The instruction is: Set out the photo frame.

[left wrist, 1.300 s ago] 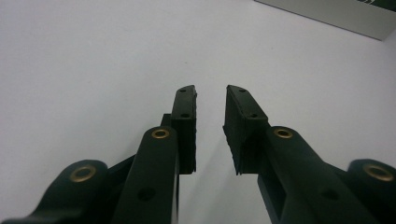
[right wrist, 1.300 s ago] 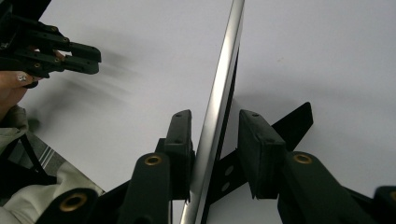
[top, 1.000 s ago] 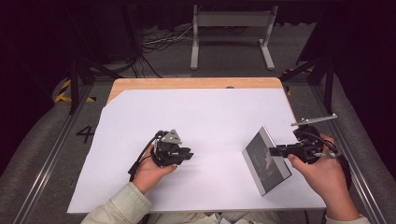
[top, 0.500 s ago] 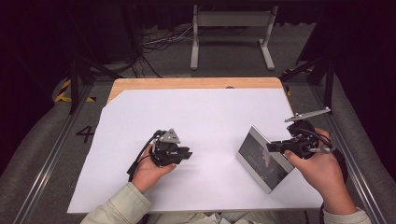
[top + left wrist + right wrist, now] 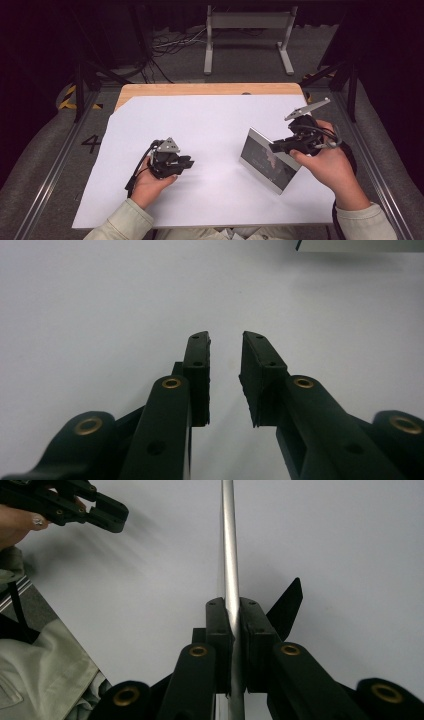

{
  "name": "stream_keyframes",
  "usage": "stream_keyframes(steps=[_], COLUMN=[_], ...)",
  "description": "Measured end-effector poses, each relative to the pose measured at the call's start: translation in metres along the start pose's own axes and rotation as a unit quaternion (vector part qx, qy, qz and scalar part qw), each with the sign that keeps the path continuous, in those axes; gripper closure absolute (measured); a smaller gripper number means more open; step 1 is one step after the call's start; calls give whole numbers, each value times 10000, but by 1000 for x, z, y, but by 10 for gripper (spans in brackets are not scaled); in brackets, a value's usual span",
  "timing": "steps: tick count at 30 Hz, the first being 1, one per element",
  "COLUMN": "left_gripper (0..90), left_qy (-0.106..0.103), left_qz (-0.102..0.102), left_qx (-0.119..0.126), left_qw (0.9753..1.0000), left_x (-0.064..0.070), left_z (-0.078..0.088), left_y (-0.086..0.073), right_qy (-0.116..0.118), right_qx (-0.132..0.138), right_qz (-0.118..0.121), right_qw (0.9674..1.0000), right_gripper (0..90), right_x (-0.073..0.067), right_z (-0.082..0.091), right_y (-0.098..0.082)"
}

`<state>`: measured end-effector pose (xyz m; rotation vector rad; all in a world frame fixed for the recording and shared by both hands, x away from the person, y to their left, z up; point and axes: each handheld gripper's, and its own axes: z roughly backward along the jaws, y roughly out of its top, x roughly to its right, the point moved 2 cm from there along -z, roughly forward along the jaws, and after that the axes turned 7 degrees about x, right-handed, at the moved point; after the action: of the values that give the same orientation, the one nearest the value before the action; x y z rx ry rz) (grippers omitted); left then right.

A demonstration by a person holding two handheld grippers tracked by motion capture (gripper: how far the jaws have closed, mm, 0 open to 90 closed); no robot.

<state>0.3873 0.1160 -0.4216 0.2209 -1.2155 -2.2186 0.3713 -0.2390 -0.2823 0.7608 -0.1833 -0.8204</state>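
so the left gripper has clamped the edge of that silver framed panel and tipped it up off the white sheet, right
Not the left one. The right gripper is clamped on the edge of the silver framed panel, as the right gripper view shows. The left gripper has nothing between its jaws. The rest stands: the panel is tipped up off the white sheet.

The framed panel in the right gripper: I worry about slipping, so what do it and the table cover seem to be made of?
The framed panel looks like glossy glass or acrylic, its dark face reflecting, in a brushed silver metal-looking frame; the right gripper clamps that smooth edge. The table cover looks like matte white paper or plastic sheet, glare-free.
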Motion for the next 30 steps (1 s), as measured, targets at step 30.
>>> stream_keyframes(steps=[30], left_gripper=[746], left_qy=[167], left_qz=[115], left_qx=[-44], left_qw=[9998], left_x=[-12], left_z=[1], left_y=[-8], right_qy=[1647], right_qx=[-126], right_qz=[2645], right_qw=[9501], right_gripper=[849], right_x=[-5], right_z=[-46], right_y=[58])
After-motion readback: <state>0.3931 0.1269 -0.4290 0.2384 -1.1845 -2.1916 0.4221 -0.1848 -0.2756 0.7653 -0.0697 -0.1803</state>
